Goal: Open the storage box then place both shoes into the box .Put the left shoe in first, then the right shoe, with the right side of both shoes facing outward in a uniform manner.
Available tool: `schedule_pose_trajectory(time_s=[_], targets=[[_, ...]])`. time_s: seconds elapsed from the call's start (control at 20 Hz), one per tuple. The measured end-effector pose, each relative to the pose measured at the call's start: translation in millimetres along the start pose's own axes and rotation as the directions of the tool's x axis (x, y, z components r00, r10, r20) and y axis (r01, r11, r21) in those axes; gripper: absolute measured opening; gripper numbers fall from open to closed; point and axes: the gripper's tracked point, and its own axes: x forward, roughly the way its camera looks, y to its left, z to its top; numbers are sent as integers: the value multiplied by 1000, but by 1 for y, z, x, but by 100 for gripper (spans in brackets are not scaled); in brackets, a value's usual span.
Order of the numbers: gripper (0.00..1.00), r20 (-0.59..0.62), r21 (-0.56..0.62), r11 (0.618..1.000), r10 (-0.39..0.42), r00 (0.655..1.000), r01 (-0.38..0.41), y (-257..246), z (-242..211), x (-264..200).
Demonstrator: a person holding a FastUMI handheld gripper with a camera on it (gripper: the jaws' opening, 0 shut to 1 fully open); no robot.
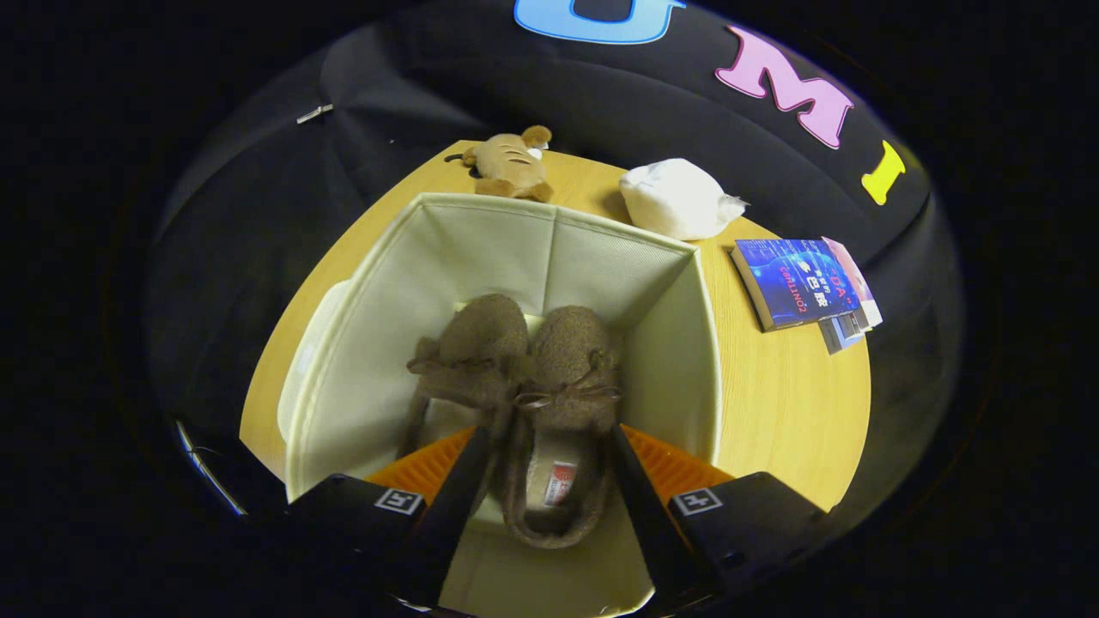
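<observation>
Hovering over storage box [378, 343], hand-held gripper [549, 468] angled down, fingers apparently clamping right shoe [562, 403] beside left shoe [468, 360].

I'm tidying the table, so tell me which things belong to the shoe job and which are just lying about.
Job: storage box, open; left shoe inside; right shoe between the tongs.
Lying about: plush toy, white bag, books beyond the box.
</observation>
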Motion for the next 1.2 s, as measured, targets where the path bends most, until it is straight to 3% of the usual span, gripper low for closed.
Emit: schedule_pose_trajectory(time_s=[0.05,0.15,0.5,0.9,1.2], targets=[[96,14,-18,1000,-1,1000,1,-1,4,-6],[98,42,-41,999,11,999,-9,-5,7,-13],[98,225,-112,991,91,970,-67,-39,39,-58],[98,495,-116,987,152,856,-108,-131,58,-146],[98,597,-70,995,103,796,-76,-223,48,-189]])
